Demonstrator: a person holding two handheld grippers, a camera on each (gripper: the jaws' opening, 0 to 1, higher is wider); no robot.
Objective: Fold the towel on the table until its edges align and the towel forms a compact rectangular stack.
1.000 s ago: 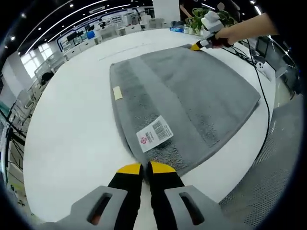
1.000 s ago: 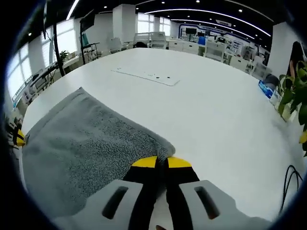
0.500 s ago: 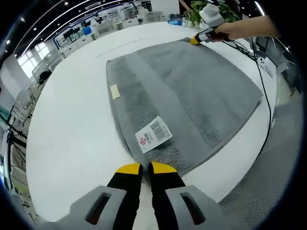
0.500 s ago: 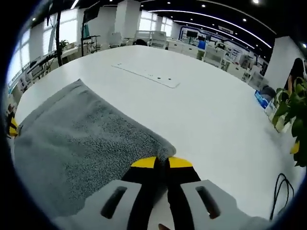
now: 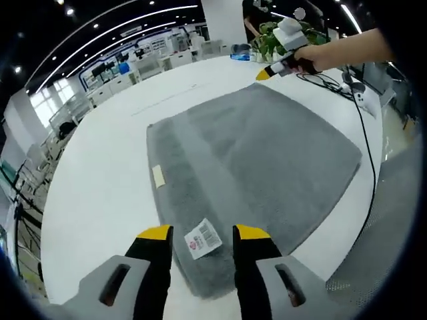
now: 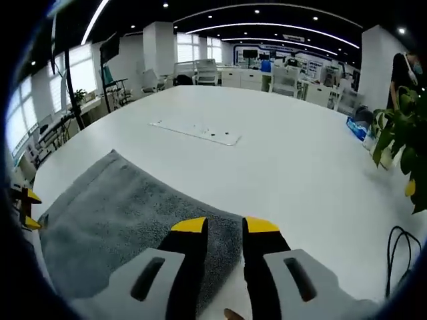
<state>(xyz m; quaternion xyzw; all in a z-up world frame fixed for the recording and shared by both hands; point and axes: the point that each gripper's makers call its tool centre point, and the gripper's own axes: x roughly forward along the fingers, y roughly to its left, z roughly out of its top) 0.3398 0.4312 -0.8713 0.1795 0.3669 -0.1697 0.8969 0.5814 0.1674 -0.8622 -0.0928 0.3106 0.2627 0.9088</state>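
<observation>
Large round white desk (image 5: 100,173) carries grey terry towel (image 5: 260,153), spread flat near desk edge. Left gripper (image 5: 202,235): jaws apart above towel corner bearing white barcode label (image 5: 203,238). Right gripper (image 6: 223,226): jaws apart over opposite towel corner. Small cream tag (image 5: 159,176) on towel border.

Bright, even indoor light from ceiling strips and spots, plus windows at far left. White table (image 6: 287,153) glossy, mild sheen, no harsh glare. Shadows soft, faint under towel (image 5: 267,160) edge. Strong fisheye bend: ceiling lines curve, edges stretch. Centre sharp; periphery slightly soft. No visible motion blur.
</observation>
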